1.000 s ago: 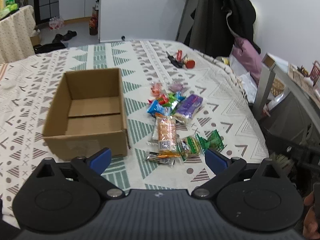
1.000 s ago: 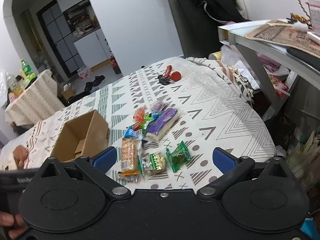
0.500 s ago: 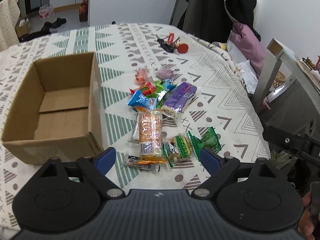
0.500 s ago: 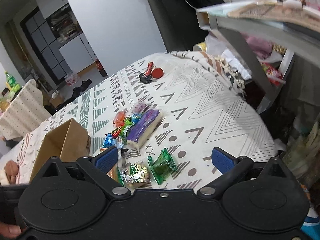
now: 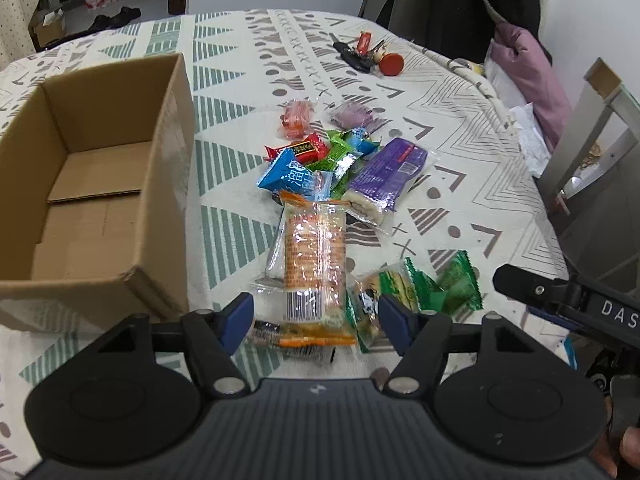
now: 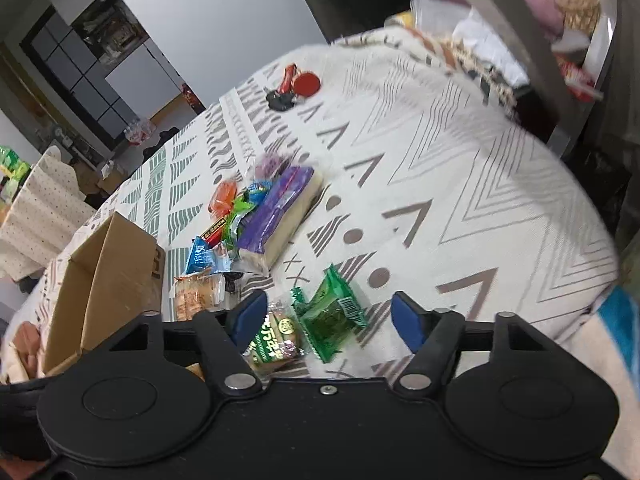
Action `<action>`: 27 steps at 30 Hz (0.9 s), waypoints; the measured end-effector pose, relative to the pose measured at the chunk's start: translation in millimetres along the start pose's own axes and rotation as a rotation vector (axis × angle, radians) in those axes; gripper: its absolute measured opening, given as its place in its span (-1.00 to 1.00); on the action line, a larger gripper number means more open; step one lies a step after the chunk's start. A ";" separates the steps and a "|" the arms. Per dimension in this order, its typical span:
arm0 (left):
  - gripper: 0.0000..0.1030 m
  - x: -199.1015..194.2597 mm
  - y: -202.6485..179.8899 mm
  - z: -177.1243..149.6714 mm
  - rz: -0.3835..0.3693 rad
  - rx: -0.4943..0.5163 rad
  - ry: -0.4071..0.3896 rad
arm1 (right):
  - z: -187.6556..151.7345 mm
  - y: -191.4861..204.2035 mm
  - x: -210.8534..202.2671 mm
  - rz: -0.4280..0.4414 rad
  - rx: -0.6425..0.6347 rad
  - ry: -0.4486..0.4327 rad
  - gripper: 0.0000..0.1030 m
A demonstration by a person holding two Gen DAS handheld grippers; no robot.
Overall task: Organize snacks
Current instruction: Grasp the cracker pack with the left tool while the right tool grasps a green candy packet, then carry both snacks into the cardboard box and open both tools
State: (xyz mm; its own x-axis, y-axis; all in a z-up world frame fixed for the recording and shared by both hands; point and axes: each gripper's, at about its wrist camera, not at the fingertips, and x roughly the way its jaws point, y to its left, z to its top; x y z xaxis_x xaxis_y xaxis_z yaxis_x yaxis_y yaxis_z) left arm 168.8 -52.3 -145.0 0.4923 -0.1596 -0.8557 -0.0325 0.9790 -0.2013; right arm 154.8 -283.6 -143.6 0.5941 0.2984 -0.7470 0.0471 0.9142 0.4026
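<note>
Left tool (image 5: pixel 316 326): jaws apart, now lowered astride the cracker pack (image 5: pixel 314 258); pickup imminent.
Right tool (image 6: pixel 326 318): apart, closer over the green packet (image 6: pixel 330 316).
Box (image 5: pixel 80 184): empty, 10 o'clock.
Remaining snacks (image 5: pixel 340 160): 12 o'clock, on the table (image 5: pixel 460 160).

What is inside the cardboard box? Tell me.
The cardboard box shows only its bare bottom flaps, no snacks. Its near wall hides the front strip of the floor, so that part cannot be checked.

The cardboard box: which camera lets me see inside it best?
The left wrist view. It looks down into the cardboard box, showing its bare floor and all its walls. The right wrist view catches the box only side-on at its edge, interior mostly hidden.
</note>
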 end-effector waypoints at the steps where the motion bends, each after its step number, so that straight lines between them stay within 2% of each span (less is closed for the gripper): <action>1: 0.30 3.1 -0.3 1.1 0.003 -0.001 0.002 | 0.4 0.2 4.0 0.002 0.009 0.009 0.27; 7: 0.24 23.2 -3.2 5.6 0.021 0.006 0.022 | 2.5 4.0 30.6 -0.041 0.043 0.075 0.20; 10: 0.07 32.7 -4.0 5.8 0.032 0.002 0.044 | -0.1 4.0 44.7 -0.089 0.055 0.096 0.20; 12: 0.01 36.3 -4.6 5.9 0.038 -0.001 0.048 | -4.6 1.0 53.4 -0.096 0.081 0.110 0.06; 15: -0.30 39.9 -5.3 7.1 0.032 -0.001 0.056 | -7.4 -0.9 58.2 -0.094 0.097 0.098 -0.12; 18: -0.33 37.0 -7.0 8.4 0.035 0.001 0.044 | -6.0 0.1 54.5 -0.093 0.098 0.084 -0.21; 27: -0.34 4.0 -4.2 16.3 0.022 -0.015 -0.030 | 4.5 26.9 27.5 -0.054 0.084 -0.013 -0.23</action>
State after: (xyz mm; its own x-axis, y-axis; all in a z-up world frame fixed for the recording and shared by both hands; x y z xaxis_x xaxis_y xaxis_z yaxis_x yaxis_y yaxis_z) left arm 185.1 -55.0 -139.8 0.5169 -0.1342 -0.8455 -0.0564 0.9802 -0.1900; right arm 176.0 -252.0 -150.9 0.5991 0.2450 -0.7623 0.1462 0.9026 0.4050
